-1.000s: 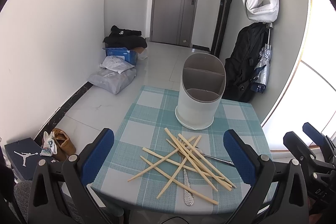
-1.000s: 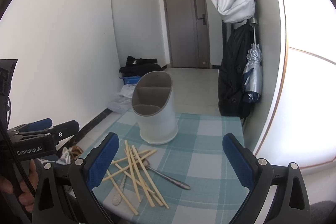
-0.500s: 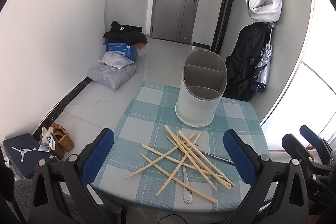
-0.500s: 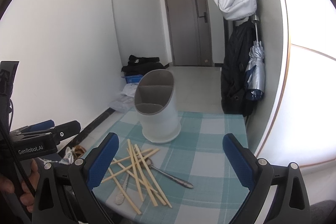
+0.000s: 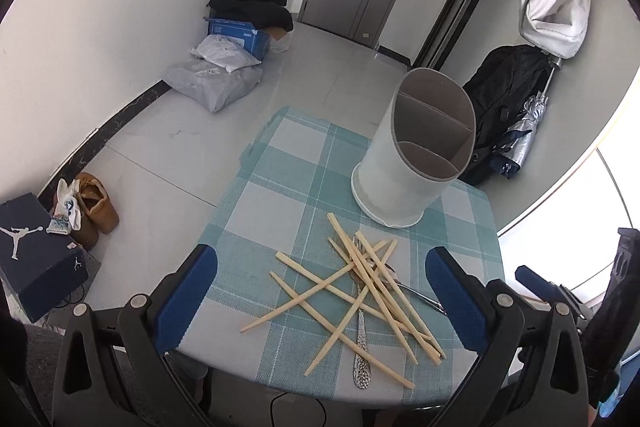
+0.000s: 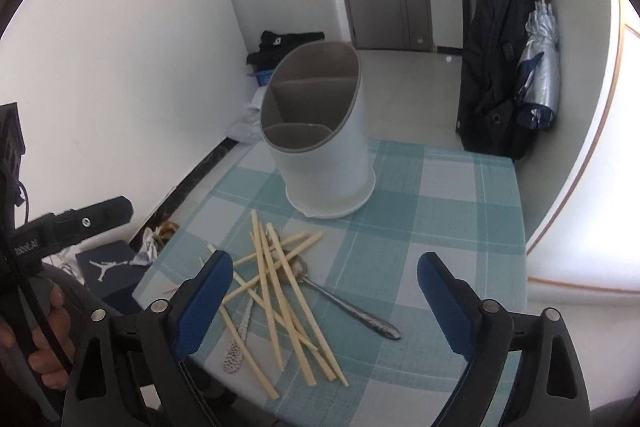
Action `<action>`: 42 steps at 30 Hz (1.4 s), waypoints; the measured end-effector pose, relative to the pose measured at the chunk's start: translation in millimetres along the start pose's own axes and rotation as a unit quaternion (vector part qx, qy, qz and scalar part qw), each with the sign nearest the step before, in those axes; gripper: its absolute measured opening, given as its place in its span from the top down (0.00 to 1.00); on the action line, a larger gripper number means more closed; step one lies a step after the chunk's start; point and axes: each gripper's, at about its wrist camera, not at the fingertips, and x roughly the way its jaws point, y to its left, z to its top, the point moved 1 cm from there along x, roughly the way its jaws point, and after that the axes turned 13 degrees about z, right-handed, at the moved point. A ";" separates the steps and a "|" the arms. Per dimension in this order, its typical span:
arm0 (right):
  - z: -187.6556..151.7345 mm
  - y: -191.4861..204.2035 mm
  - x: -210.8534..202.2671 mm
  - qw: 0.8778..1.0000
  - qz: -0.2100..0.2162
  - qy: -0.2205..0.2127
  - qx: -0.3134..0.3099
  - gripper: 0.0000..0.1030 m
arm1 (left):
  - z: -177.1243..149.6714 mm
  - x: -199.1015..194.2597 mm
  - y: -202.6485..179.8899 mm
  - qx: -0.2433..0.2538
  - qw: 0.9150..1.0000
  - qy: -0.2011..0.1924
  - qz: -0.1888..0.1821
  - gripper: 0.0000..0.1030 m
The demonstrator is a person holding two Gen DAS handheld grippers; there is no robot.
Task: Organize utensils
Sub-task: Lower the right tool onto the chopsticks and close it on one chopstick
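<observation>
Chopsticks (image 6: 280, 287) lie crossed just beyond the right gripper (image 6: 320, 303), long axes running near-to-far, its empty jaws closing; the left gripper (image 5: 320, 291) gapes wide, empty.

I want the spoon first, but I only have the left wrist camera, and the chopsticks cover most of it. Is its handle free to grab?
Observer: Yes. In the right wrist view the spoon has its bowl under the chopsticks, but its handle lies bare on the table, clear of the pile.
Operator: Is the right hand-held gripper carrying anything?
Observer: No. The right hand-held gripper is empty. Its jaws are closing, wide apart, with nothing gripped between them.
</observation>
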 end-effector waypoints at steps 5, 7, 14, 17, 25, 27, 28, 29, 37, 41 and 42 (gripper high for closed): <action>1.1 -2.0 40.0 0.997 0.017 0.071 -0.014 0.33 | 12.0 15.0 17.7 -0.034 0.999 0.022 0.007 0.01; 2.2 1.1 56.2 0.995 0.025 0.091 -0.028 0.36 | 16.1 21.3 23.6 -0.050 0.998 0.033 0.010 0.01; 12.2 16.5 111.1 0.988 0.043 0.132 -0.065 0.59 | 23.9 39.1 42.0 -0.095 0.993 0.063 0.022 0.01; 12.5 18.8 129.1 0.986 0.048 0.143 -0.066 0.64 | 26.9 44.0 47.4 -0.103 0.992 0.067 0.026 0.01; 15.6 18.9 149.4 0.983 0.047 0.161 -0.069 0.83 | 30.4 54.7 57.5 -0.113 0.990 0.082 0.034 0.01; 15.6 19.6 150.0 0.983 0.049 0.165 -0.071 0.87 | 30.7 56.5 58.7 -0.116 0.989 0.085 0.033 0.01; 15.9 20.5 152.1 0.982 0.050 0.166 -0.072 0.89 | 31.0 56.8 58.8 -0.117 0.989 0.088 0.031 0.01; 15.2 20.1 152.1 0.982 0.049 0.168 -0.072 0.92 | 30.9 57.3 58.8 -0.118 0.988 0.090 0.030 0.01; 24.9 9.9 131.1 0.989 0.053 0.133 -0.048 0.97 | 30.7 56.3 54.9 -0.107 0.990 0.086 0.036 0.01; 33.1 0.2 104.5 0.993 0.062 0.098 -0.019 0.97 | 29.3 57.3 50.6 -0.096 0.991 0.085 0.044 0.01; 34.4 -2.7 97.9 0.994 0.063 0.091 -0.013 0.97 | 28.6 58.3 48.7 -0.091 0.991 0.086 0.047 0.01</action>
